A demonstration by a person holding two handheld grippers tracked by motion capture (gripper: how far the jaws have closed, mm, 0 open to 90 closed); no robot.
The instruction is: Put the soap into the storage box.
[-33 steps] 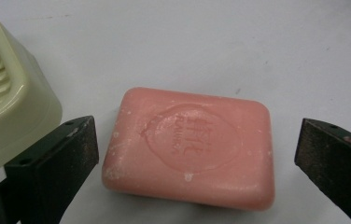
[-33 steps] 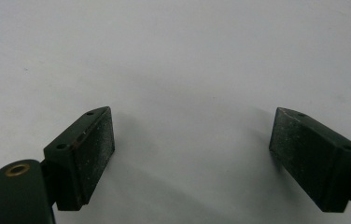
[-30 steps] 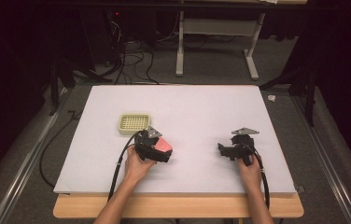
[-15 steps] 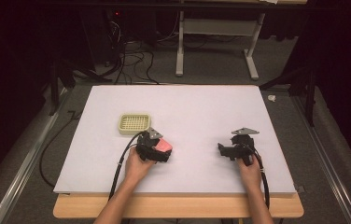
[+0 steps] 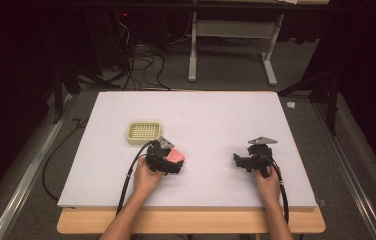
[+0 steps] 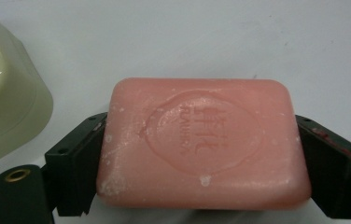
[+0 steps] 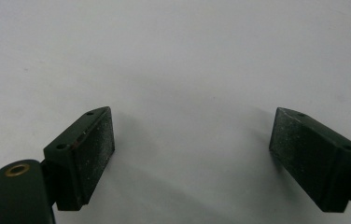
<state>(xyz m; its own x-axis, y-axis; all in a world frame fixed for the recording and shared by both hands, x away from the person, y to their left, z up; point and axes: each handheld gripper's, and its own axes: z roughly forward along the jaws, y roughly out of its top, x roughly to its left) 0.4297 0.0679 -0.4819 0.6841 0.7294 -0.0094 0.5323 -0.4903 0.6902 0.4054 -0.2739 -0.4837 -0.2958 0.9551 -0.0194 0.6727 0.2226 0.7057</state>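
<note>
Only the cream soap dish (image 5: 144,132) stands just behind the left hand-held gripper (image 5: 173,161); the white bench (image 5: 211,115) elsewhere lies open.

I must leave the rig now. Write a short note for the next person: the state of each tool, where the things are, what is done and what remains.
Left tool: its jaws have just been closing and now press on both ends of the pink soap bar, which lies flat on the white table.
Right tool: open, nothing between its jaws, resting low over bare table at the right.
Cream soap dish: on the table just behind and left of the soap, with nothing in it.
Done: soap gripped.
Left, most likely: lift the soap and set it in the dish; it is not yet lifted.
</note>
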